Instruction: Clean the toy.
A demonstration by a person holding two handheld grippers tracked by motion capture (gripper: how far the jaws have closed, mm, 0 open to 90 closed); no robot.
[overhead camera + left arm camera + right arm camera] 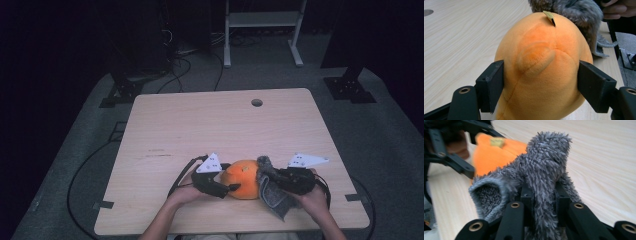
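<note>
The left gripper is squeezing the orange plush near the table's front edge, while the right gripper is pinching the grey fuzzy cloth touching it. Judging by this, the wrapping step calls for drawing cloth over plush.

From above we see a dim room, black at the edges, with soft light on the pale wooden desk. Beyond the right claw, the round orange plush toy is blurred, while the shaggy grey fleece cloth between its jaws is sharp. The left claw casts only faint shadows.
</note>
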